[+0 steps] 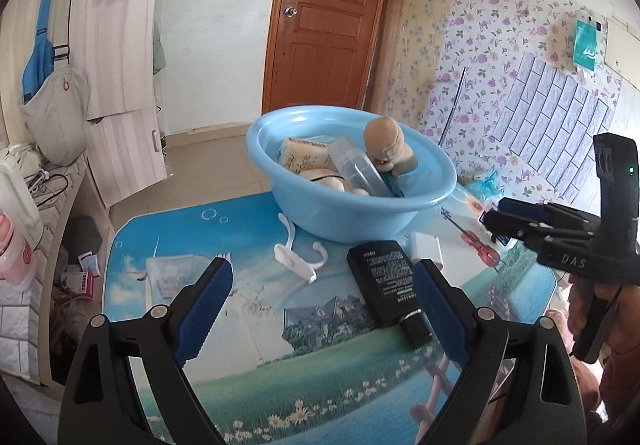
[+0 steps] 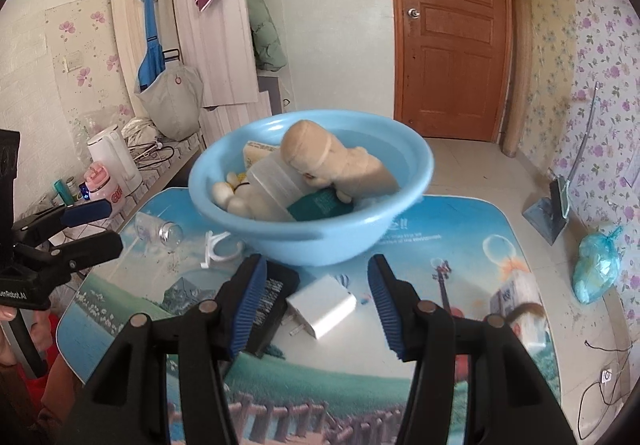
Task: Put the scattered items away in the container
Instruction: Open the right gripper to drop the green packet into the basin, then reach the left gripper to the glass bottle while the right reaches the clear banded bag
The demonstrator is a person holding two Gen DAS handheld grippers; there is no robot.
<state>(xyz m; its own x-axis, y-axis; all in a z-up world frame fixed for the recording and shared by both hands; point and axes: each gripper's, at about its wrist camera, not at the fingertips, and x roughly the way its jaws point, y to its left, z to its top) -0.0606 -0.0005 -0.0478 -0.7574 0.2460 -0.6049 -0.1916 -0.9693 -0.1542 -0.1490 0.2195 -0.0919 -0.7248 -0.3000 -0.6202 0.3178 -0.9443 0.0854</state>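
A light blue basin [image 1: 416, 211] [image 2: 360, 237] stands at the table's far side, holding a beige plush toy [image 1: 388, 145] [image 2: 332, 161], a clear box and other items. In front of it lie a black tube [image 1: 386, 281] [image 2: 272, 305], a white charger block [image 1: 426, 249] [image 2: 326, 305], a white plastic hook [image 1: 298, 257] [image 2: 218, 247] and a clear glass jar [image 2: 160, 231]. My left gripper [image 1: 322, 285] is open and empty, the tube by its right finger. My right gripper [image 2: 318, 285] [image 1: 494, 219] is open and empty, above the charger.
The table [image 1: 256, 329] has a picture-printed top. A kettle [image 2: 114, 157] and pink cup [image 2: 98, 179] stand on a counter to the left. A dustpan [image 2: 550, 213] and blue bag [image 2: 596, 271] lie on the floor right. A wooden door [image 1: 326, 17] is behind.
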